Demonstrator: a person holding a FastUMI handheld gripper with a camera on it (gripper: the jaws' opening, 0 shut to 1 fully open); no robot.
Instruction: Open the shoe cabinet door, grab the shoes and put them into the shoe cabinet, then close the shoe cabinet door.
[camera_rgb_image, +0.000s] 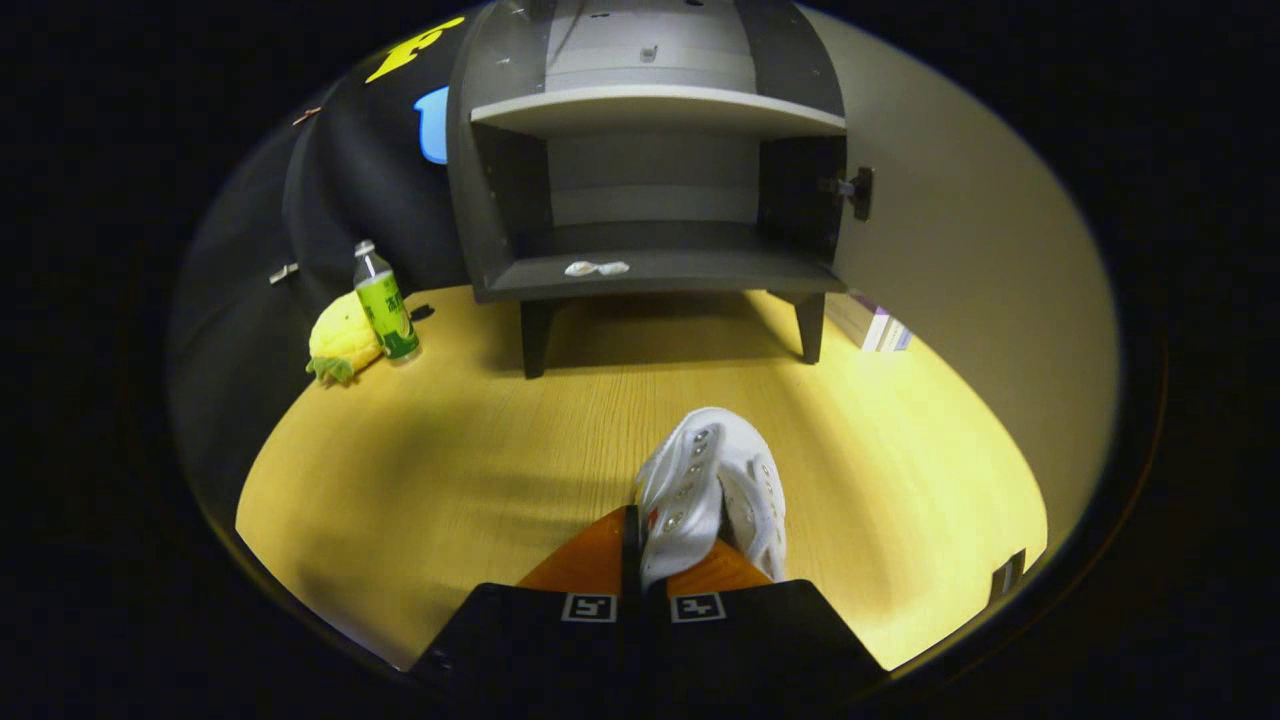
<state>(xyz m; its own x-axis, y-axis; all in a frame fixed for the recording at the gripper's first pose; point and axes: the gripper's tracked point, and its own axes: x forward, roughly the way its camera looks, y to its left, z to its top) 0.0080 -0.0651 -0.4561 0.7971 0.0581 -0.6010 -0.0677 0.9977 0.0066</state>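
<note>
A white lace-up shoe (712, 485) is pinched between my gripper's (650, 555) two fingers, which are shut on its side wall; its toe points away from me toward the cabinet. The shoe hangs over the wooden floor (450, 440). Beyond it stands the dark grey shoe cabinet (650, 190) on short legs, with its door (960, 240) swung wide open to the right. The cabinet has an upper shelf (655, 108) and a lower shelf (660, 270). A small crumpled white scrap (596, 268) lies on the lower shelf near its front lip.
Left of the cabinet, a green-labelled bottle (385, 305) stands upright beside a yellow pineapple plush toy (340, 340). A small box (880, 325) sits on the floor behind the open door, near the cabinet's right front leg (810, 325).
</note>
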